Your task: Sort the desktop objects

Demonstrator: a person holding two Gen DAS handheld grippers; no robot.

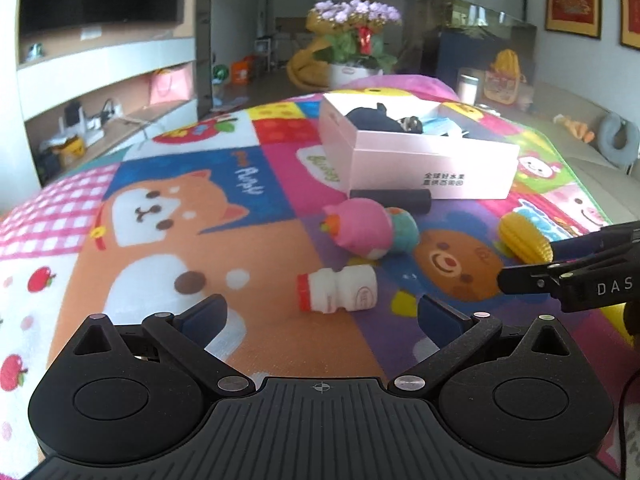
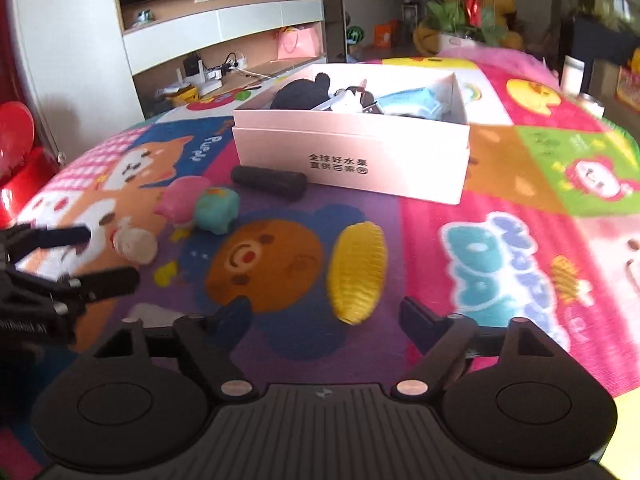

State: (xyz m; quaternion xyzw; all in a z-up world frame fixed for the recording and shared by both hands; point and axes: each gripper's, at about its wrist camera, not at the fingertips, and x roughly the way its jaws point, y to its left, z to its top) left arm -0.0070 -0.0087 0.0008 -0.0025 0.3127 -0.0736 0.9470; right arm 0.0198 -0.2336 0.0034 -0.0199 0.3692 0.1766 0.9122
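Landmark for all positions: the pink box (image 2: 352,160), standing open at the far side of the desk (image 2: 500,200) on a cartoon-print mat. It already holds several things, among them something dark and something pale blue; I cannot identify them further.

Loose items, all on the near side of the box:
- black cylinder (image 2: 269,182), lying just beside the box's front wall, long axis roughly along that wall.
- pink toy (image 2: 182,200) and teal toy (image 2: 217,210), touching each other, nearer than the cylinder and off the box's left front corner.
- small white bottle (image 1: 338,290) with a red cap, on its side, nearer again than the two toys.
- yellow corn toy (image 2: 357,270), in front of the box's middle.

Right tongs (image 2: 324,316): apart, nothing clamped. The corn lies straight ahead of them, its near tip between the two fingers and closer to the left one. Its long axis runs nearly along the line the tongs point, toward the box, tilted slightly right. No pad visibly presses on it. Judgement: the right hand is the nearer one for the corn; closing across its short width should suit, after centring a little to the left.

Left tongs (image 1: 322,318): apart, empty. The bottle lies just ahead, long axis crosswise to their pointing line, cap to the left. Judgement: the left hand is nearer for the bottle; a crosswise body may call for rolling the wrist first.
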